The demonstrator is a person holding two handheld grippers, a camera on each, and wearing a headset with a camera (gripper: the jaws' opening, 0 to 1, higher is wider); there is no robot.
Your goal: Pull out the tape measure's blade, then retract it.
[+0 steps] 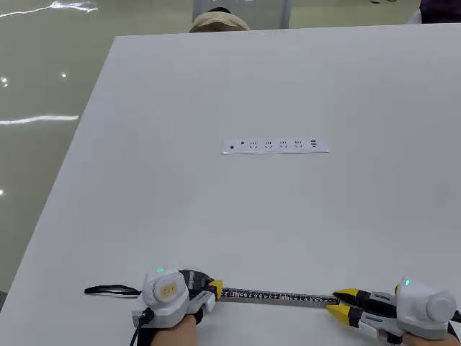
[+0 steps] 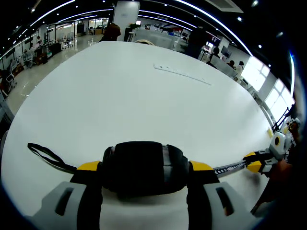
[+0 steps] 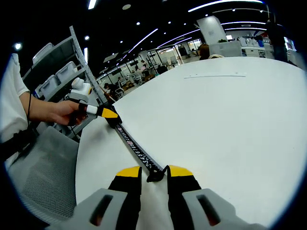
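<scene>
The left gripper (image 1: 214, 290) clamps the black case (image 2: 144, 165) between its jaws near the table's (image 1: 274, 86) front edge. In the head view the gripper's white body hides most of the case. A strap (image 1: 112, 291) trails off to the left. The blade (image 1: 277, 297) lies drawn out along the table to the right gripper (image 1: 342, 303), whose jaws stand narrow, pinched on the blade's end. The hook there is just a dark blur between the tips. The head view's bottom edge cuts off both hands. A power strip (image 1: 274, 146) lies well beyond.
</scene>
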